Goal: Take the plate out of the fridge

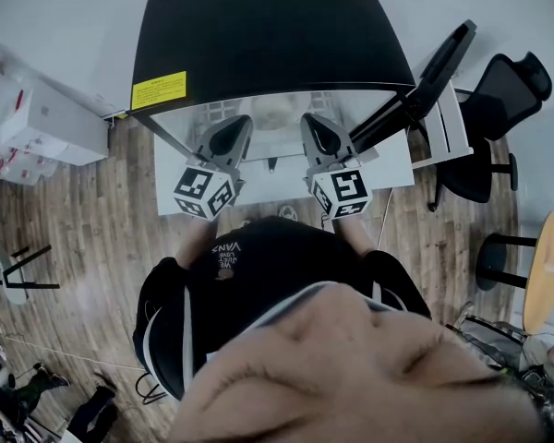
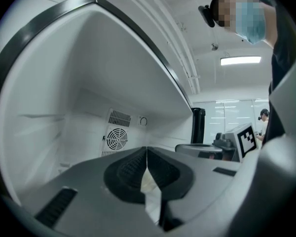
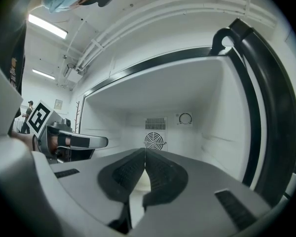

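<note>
Looking down on a black fridge (image 1: 268,35) with a yellow label (image 1: 159,90) at its top left corner and its door (image 1: 425,72) swung open to the right, standing just beside the right gripper (image 1: 316,127). Reaching side by side into the white compartment with the left gripper (image 1: 233,129) and the right one, each flanked by a side wall. Showing both pairs of jaws pressed together at the tips in the gripper views, left (image 2: 146,149) and right (image 3: 144,151), with only a cream sliver visible through the gap nearer the camera; cannot tell what that sliver is. Facing a round fan grille (image 2: 117,138) on the back wall. Spotting the plate (image 1: 279,109) as a pale round shape low in the compartment, between the two gripper tips and slightly deeper in, partly hidden by the fridge top; round, so no long axis to read. Passing a black office chair (image 1: 499,109) and a round wooden table (image 1: 545,270) at right, white boxes (image 1: 28,109) at left, all well apart on the wood floor (image 1: 92,238).
</note>
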Available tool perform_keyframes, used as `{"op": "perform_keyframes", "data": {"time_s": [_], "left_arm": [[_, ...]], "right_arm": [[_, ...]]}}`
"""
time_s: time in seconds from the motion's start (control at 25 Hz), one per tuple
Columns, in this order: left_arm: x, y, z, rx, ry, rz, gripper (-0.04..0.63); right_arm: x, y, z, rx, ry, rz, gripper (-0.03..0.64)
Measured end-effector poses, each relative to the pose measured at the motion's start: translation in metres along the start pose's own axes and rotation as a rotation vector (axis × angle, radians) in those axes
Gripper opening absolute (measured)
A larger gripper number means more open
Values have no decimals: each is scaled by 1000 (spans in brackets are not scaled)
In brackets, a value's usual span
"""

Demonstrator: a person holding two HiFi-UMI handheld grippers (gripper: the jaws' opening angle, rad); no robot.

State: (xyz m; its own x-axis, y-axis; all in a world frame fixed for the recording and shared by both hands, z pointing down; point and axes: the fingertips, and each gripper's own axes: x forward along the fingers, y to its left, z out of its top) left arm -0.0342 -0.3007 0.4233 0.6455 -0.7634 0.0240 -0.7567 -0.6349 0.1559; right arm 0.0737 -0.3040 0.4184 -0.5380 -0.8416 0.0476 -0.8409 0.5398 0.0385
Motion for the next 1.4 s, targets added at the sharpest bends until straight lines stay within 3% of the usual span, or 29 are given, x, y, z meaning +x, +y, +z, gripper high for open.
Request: {"op": "perform_keyframes", "data": {"time_s": [0.44, 0.92, 1.4], "left_arm": [[6, 10, -10, -29, 10, 32, 17], [13, 21, -37, -162, 67, 54, 18], [15, 28, -57, -351, 111, 80, 18]], "right_arm": [[6, -3, -2, -2, 8, 17, 12], [9, -5, -8, 3, 28, 25, 12], [9, -6, -12, 12, 37, 33, 11]]}}
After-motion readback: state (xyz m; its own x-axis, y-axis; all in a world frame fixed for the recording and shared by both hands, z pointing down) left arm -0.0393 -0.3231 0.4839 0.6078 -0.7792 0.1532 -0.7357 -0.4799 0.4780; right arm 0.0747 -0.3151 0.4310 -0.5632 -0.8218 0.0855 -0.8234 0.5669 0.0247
